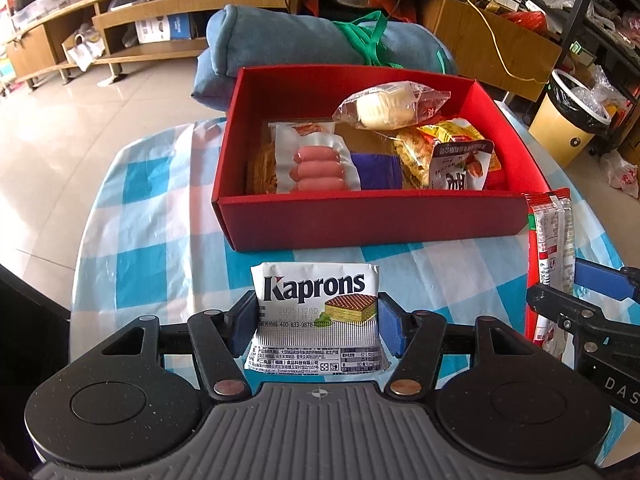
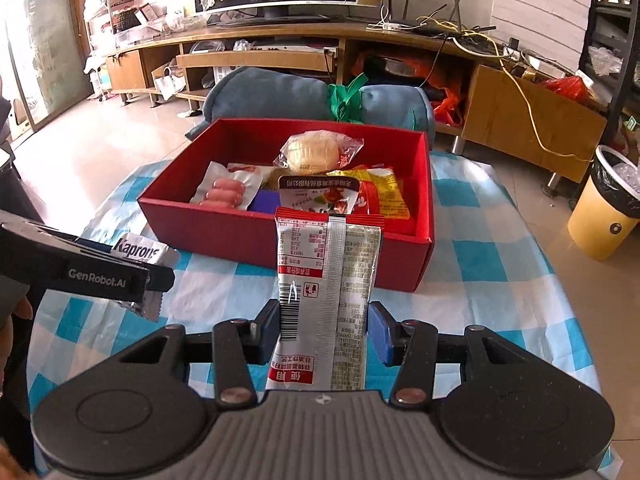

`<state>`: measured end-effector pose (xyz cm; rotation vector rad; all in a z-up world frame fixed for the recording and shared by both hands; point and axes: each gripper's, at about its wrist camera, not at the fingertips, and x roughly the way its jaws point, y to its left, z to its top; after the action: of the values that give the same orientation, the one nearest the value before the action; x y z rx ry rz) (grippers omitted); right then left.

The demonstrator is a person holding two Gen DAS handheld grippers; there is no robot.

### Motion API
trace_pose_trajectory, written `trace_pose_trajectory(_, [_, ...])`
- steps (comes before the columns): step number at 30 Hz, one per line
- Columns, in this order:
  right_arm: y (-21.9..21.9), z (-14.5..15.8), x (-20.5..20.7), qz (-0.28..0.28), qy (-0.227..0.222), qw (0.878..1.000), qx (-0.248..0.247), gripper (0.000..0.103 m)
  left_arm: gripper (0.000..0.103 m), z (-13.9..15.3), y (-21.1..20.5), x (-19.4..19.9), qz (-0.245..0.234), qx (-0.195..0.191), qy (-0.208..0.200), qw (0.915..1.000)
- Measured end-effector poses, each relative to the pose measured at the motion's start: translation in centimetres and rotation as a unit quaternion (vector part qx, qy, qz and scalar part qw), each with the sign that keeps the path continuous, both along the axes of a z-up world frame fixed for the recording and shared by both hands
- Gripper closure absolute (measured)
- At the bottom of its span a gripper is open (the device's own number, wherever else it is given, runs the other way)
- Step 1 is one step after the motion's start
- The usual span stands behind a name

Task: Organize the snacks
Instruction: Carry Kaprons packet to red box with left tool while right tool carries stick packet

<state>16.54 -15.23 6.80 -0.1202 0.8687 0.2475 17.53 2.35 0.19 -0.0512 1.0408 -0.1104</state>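
Observation:
A red box (image 1: 372, 220) (image 2: 280, 240) sits on the checked tablecloth and holds a sausage pack (image 1: 316, 160) (image 2: 224, 192), a wrapped bun (image 1: 384, 108) (image 2: 312, 152), yellow noodle packs (image 1: 440, 140) and other snacks. My left gripper (image 1: 318, 320) is shut on a white Kaprons wafer pack (image 1: 316, 312) (image 2: 138, 254), just in front of the box. My right gripper (image 2: 322, 332) is shut on a long red-and-silver snack packet (image 2: 326, 300) (image 1: 550, 248), held near the box's front right corner.
A rolled blue cushion (image 1: 288, 40) (image 2: 280, 96) with a green bag lies behind the box. A yellow bin (image 1: 572, 120) (image 2: 608, 216) stands on the floor at right. A wooden TV bench (image 2: 280, 52) runs along the back. The table's edges fall off left and right.

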Motion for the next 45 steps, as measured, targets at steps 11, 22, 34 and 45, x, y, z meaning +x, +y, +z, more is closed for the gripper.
trace_pose_trajectory(11, [-0.2,0.4,0.2,-0.004,-0.009,1.000,0.001,0.061,0.035,0.7,0.0,0.2,0.005,0.000,-0.011,0.9999])
trace_pose_trajectory(22, [-0.6,1.2,0.9,-0.009,-0.022,1.000,0.007,0.061,0.035,1.8,0.1,0.4,0.014,0.004,-0.032,0.9994])
trace_pose_trajectory(34, [-0.1,1.9,3.8,-0.004,-0.037,0.999,0.008,0.061,0.035,3.1,-0.3,2.6,0.027,0.012,-0.055,0.9981])
trace_pose_trajectory(45, [0.7,1.8,9.2,0.005,-0.044,0.999,0.014,0.061,0.035,2.5,-1.0,7.5,0.047,0.025,-0.052,0.9972])
